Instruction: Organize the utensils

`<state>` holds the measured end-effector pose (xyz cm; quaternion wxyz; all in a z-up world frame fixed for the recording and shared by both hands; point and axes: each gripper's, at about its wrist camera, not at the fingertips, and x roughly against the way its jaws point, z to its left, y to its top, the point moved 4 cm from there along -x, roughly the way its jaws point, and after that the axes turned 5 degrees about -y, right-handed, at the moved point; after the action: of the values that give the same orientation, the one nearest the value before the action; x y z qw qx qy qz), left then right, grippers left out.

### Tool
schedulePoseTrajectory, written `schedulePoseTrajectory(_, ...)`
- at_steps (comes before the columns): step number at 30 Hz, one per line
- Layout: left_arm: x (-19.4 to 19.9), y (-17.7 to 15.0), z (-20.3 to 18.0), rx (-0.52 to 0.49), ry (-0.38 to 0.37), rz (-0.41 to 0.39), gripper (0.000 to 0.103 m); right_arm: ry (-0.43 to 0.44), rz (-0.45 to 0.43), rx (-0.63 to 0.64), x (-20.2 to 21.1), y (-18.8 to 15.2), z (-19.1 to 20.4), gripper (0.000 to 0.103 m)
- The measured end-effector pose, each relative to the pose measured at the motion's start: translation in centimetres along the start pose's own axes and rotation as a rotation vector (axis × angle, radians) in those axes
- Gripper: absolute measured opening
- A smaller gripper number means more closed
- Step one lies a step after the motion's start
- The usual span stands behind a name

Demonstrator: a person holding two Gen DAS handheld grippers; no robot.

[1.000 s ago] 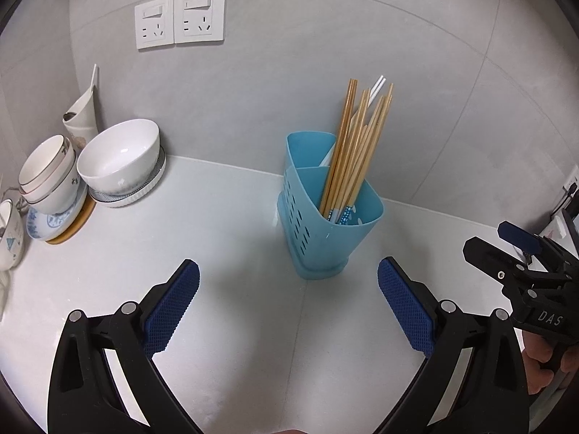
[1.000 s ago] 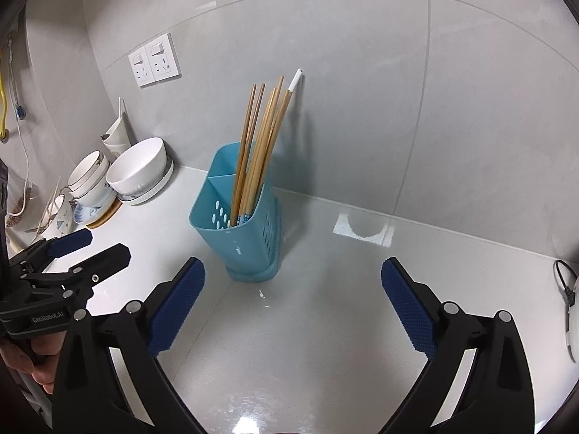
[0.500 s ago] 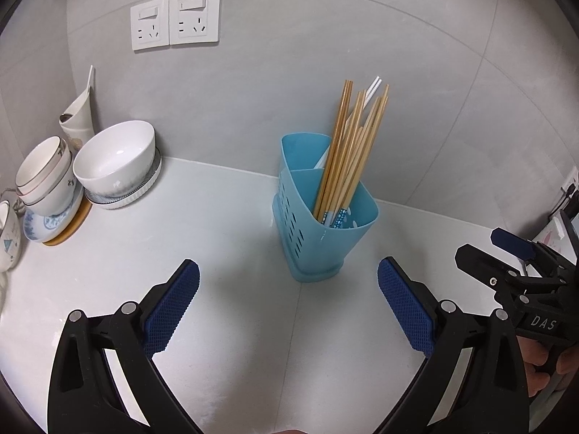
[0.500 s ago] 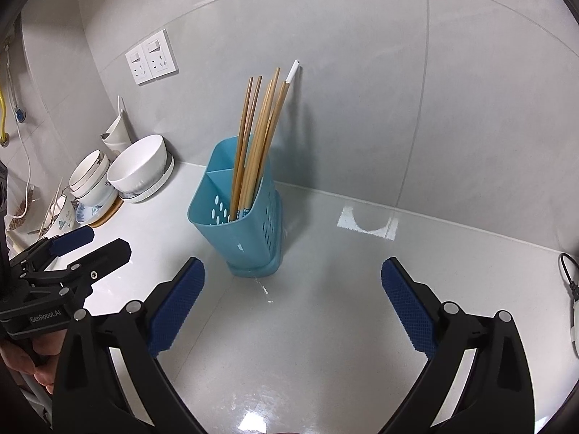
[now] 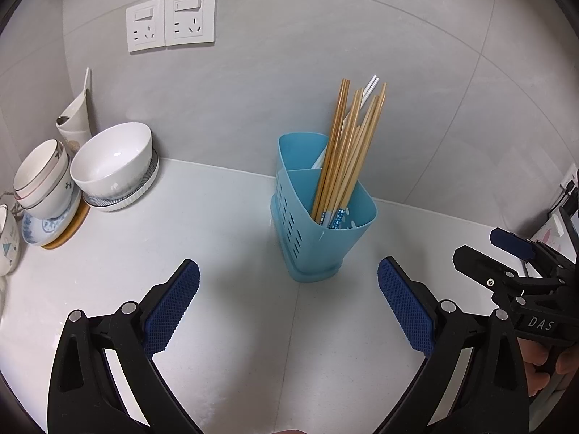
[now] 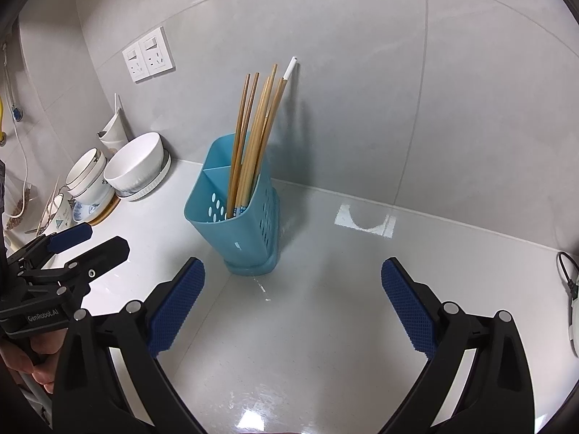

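Observation:
A blue two-compartment utensil holder [image 5: 318, 238] [image 6: 239, 231] stands on the white counter near the wall. Several wooden chopsticks [image 5: 347, 152] [image 6: 253, 137] stand in one compartment, with a white-tipped pair among them. The other compartment looks empty. My left gripper [image 5: 288, 303] is open and empty, in front of the holder. My right gripper [image 6: 293, 300] is open and empty, in front and to the right of the holder. Each gripper also shows in the other's view, the right [image 5: 506, 271] and the left [image 6: 72, 249].
White bowls [image 5: 112, 162] [image 6: 134, 166] are stacked on plates at the left by the wall, with smaller bowls [image 5: 43, 181] and a cup beside them. Wall sockets [image 5: 170, 20] sit above. A cable [image 6: 568, 275] lies at the far right.
Both grippers have drifted slightly; the holder now sits a little further left in both views. Both stay open and empty.

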<state>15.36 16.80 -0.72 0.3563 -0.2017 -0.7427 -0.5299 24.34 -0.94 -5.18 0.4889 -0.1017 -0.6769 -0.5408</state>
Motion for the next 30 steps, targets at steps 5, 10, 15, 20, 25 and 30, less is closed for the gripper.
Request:
schedulePoseTrajectory(5, -0.16, 0.11, -0.08, -0.004, 0.001, 0.002, 0.097, -0.002, 0.001, 0.004, 0.05, 0.04, -0.01, 0.094)
schedulePoseTrajectory(10, -0.25, 0.08, -0.19, -0.009, -0.002, 0.003, 0.097, -0.006, 0.000, 0.002, 0.06, 0.05, 0.00, 0.094)
schedulePoseTrajectory(15, -0.19, 0.06, -0.21, -0.003, 0.001, -0.001, 0.097, -0.008, 0.002, 0.004, 0.03, -0.06, 0.00, 0.094)
schedulePoseTrajectory(20, -0.19, -0.01, -0.25, -0.004, 0.003, -0.001, 0.097, -0.007, 0.003, 0.000, 0.04, -0.15, -0.01, 0.094)
schedulePoseTrajectory(25, -0.22, 0.08, -0.22, -0.009, 0.006, 0.000, 0.097, -0.009, 0.002, -0.001, 0.06, -0.15, -0.09, 0.094)
schedulePoseTrajectory(30, -0.15, 0.17, -0.39, -0.021, 0.005, -0.003, 0.097, -0.009, 0.001, -0.004, 0.12, -0.16, -0.08, 0.094)
